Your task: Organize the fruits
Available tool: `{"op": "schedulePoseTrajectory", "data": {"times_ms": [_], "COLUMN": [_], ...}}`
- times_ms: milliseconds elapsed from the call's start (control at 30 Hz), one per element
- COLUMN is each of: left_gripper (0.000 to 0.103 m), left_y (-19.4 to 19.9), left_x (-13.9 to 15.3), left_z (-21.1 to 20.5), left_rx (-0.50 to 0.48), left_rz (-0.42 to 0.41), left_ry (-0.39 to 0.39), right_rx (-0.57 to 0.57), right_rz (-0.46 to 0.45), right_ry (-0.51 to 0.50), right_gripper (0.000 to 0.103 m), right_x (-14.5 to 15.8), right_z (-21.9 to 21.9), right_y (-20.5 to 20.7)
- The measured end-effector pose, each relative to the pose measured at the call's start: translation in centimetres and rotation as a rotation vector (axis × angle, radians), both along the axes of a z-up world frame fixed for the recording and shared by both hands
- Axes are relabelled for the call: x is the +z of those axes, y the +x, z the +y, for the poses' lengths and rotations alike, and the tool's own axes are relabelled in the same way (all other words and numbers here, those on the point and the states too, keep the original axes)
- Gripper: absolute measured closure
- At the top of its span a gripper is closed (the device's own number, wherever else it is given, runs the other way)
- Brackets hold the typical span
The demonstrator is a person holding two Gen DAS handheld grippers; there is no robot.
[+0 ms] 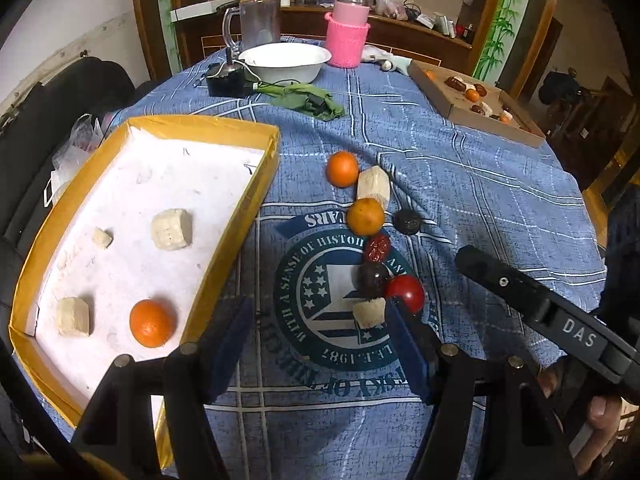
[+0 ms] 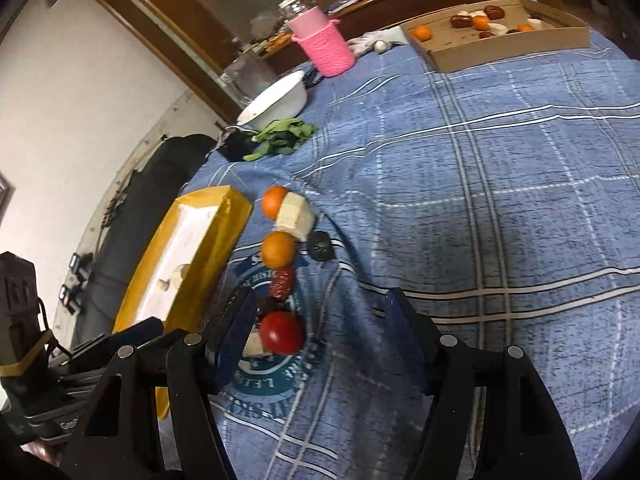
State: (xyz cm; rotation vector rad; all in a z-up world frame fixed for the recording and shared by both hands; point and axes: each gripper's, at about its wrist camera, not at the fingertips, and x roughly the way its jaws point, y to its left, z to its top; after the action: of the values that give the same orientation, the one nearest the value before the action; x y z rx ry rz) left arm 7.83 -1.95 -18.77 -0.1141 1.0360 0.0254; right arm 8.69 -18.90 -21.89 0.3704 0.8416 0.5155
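A row of fruit lies on the blue cloth: two oranges (image 1: 343,168) (image 1: 365,216), a pale chunk (image 1: 373,186), a dark ball (image 1: 407,222), a red date (image 1: 378,248), a dark date (image 1: 372,278), a red tomato (image 1: 405,292) and a small pale chunk (image 1: 370,312). The yellow box (image 1: 264,184) holds an orange (image 1: 152,322) and three pale chunks. My left gripper (image 1: 316,320) hangs open over the cloth, its right finger next to the small chunk. My right gripper (image 2: 320,320) is open, the tomato (image 2: 282,332) lying near its left finger, untouched.
A cardboard tray (image 1: 452,108) with more fruit sits at the back right. A white bowl (image 1: 286,60), a pink knitted holder (image 1: 346,42), green leaves (image 1: 304,96) and a black device (image 1: 226,80) stand at the back. A dark chair (image 1: 48,120) is beyond the table's left edge.
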Motion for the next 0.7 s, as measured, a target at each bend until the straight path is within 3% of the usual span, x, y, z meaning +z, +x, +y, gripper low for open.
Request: {"op": "schedulePoseTrajectory", "data": {"times_ms": [700], "left_gripper": [0.032], "left_y": [-0.17], "left_x": [-0.62], "left_z": [0.04], "left_rx": [0.009], "left_rz": [0.022], "left_ry": [-0.01], "right_rx": [-0.027], "right_rz": [-0.019], "right_ry": [-0.058], "right_gripper": [0.038], "right_x": [0.16], "right_z": [0.31], "right_y": [-0.29]}}
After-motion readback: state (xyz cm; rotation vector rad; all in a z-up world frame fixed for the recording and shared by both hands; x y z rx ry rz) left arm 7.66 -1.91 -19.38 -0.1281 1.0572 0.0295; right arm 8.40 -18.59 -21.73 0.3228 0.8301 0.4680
